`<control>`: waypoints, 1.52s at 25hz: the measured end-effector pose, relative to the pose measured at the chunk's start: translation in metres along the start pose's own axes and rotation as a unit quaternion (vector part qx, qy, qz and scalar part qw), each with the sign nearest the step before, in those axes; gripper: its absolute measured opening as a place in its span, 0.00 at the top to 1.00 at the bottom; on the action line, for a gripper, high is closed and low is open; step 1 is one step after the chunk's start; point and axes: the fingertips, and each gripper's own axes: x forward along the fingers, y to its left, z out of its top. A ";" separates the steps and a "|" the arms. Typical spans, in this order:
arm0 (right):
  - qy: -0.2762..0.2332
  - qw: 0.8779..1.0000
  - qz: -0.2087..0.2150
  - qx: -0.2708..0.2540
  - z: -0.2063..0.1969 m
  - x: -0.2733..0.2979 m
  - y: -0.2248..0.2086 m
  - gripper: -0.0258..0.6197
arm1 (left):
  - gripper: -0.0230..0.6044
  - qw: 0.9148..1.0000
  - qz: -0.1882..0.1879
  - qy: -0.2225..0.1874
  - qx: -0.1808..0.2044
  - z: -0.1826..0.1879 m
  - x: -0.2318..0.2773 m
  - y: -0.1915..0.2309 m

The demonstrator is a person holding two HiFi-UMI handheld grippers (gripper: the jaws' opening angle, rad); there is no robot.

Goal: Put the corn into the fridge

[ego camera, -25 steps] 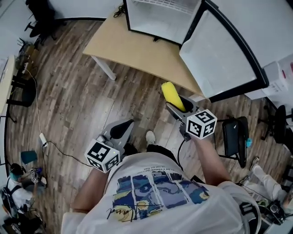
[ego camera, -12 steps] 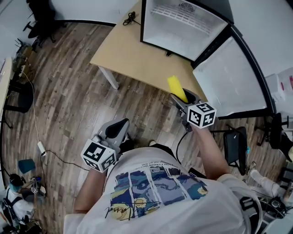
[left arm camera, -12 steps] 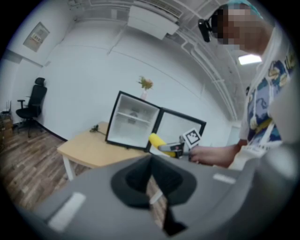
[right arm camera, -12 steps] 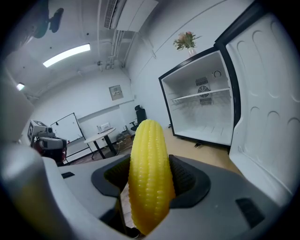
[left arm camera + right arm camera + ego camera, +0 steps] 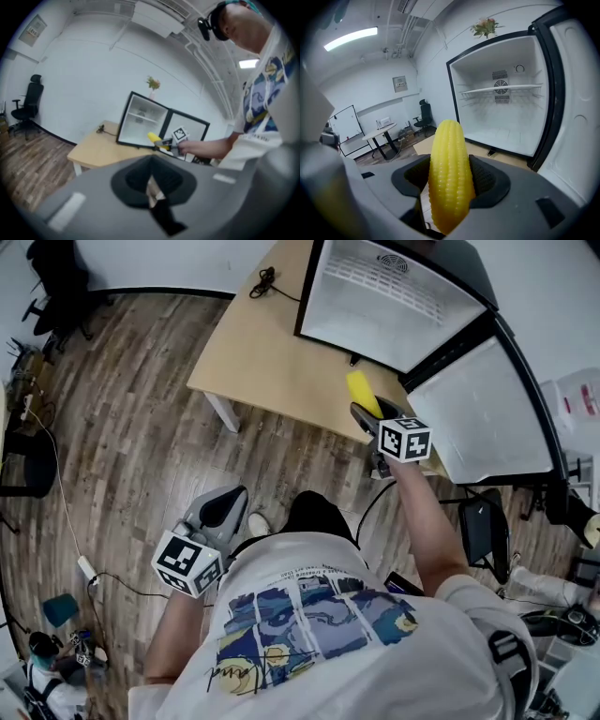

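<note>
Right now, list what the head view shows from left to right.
From the left: black chair → left claw → corn → open fridge door.

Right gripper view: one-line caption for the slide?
Right gripper clamps the yellow corn, pointed at the open, empty fridge on the wooden table.

Fridge [image 5: 394, 306] mouth open, door [image 5: 483, 413] swung aside

An office-like work room.
A whiteboard [image 5: 345, 123], a round meeting table [image 5: 379, 133] and a black swivel chair [image 5: 26, 108] stand on wood-pattern floor [image 5: 141, 427] under a long ceiling lamp [image 5: 350, 38].
</note>
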 end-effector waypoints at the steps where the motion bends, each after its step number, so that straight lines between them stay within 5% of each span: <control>1: 0.005 1.000 -0.004 -0.006 0.004 0.011 -0.006 0.59 | 0.95 1.000 0.004 -0.005 0.000 0.004 0.002 0.007; 16: 0.043 0.998 -0.029 -0.044 0.078 0.171 -0.118 0.59 | 0.95 0.993 0.114 -0.041 -0.005 0.081 0.068 0.083; 38: 0.075 0.990 -0.088 -0.084 0.109 0.324 -0.194 0.59 | 0.95 0.962 0.265 -0.026 -0.069 0.084 0.079 0.122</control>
